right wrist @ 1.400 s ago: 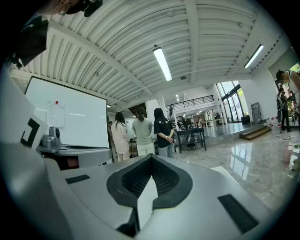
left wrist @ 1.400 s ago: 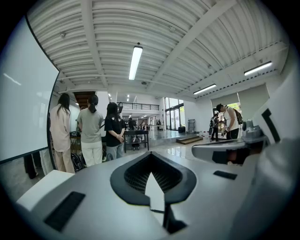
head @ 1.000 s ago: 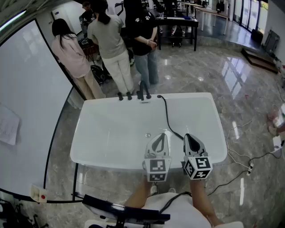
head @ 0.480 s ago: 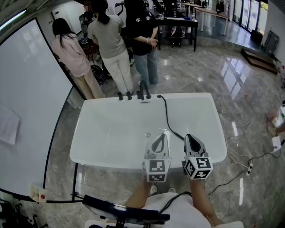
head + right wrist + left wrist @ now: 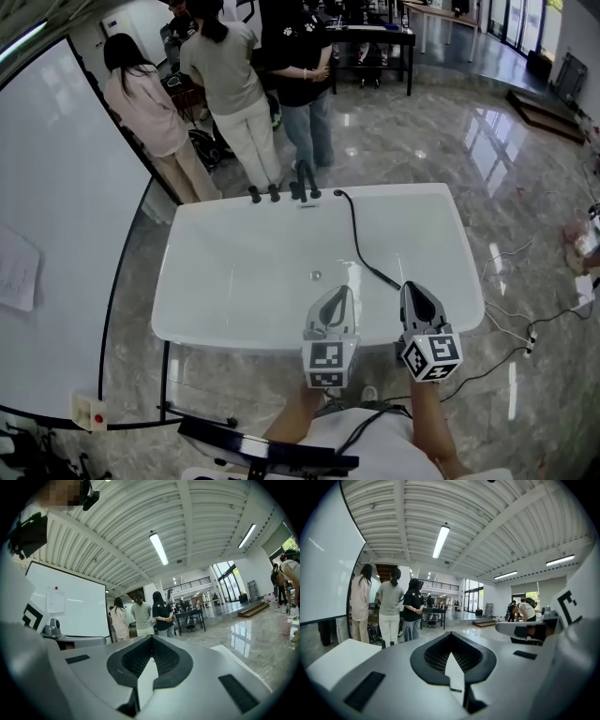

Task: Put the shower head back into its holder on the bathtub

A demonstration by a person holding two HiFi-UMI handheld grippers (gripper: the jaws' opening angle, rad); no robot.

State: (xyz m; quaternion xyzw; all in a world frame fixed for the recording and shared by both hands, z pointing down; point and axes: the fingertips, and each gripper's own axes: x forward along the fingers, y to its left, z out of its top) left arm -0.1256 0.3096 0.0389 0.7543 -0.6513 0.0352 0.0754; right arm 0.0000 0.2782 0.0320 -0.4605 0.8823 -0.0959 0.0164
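Moved: both tools sat a bit lower in the head view than a second earlier, and the right one was also further right. The tub had slid up a hair.
Bathtub: the white bathtub (image 5: 216,272) filled the middle, with only the hose showing inside it.
Hose: the black hose (image 5: 357,242) ran from the far rim down across the tub floor and vanished behind the right tool.
Fittings: a row of dark fittings (image 5: 300,190) stood on the far rim; honestly couldn't tell which one was the holder.
Left tool: the left tool (image 5: 340,292) hovered over the near side, jaws fully together, empty.
Right tool: the right tool (image 5: 411,289) was just beside it, also closed on nothing.
Shower head: never actually spotted it. My guess was it lay at the hose's end, hidden under the right tool.
Tip: I'd have opened the right tool first, grabbed the handle rather than the hose, then carried it back along the hose's line so nothing kinked.
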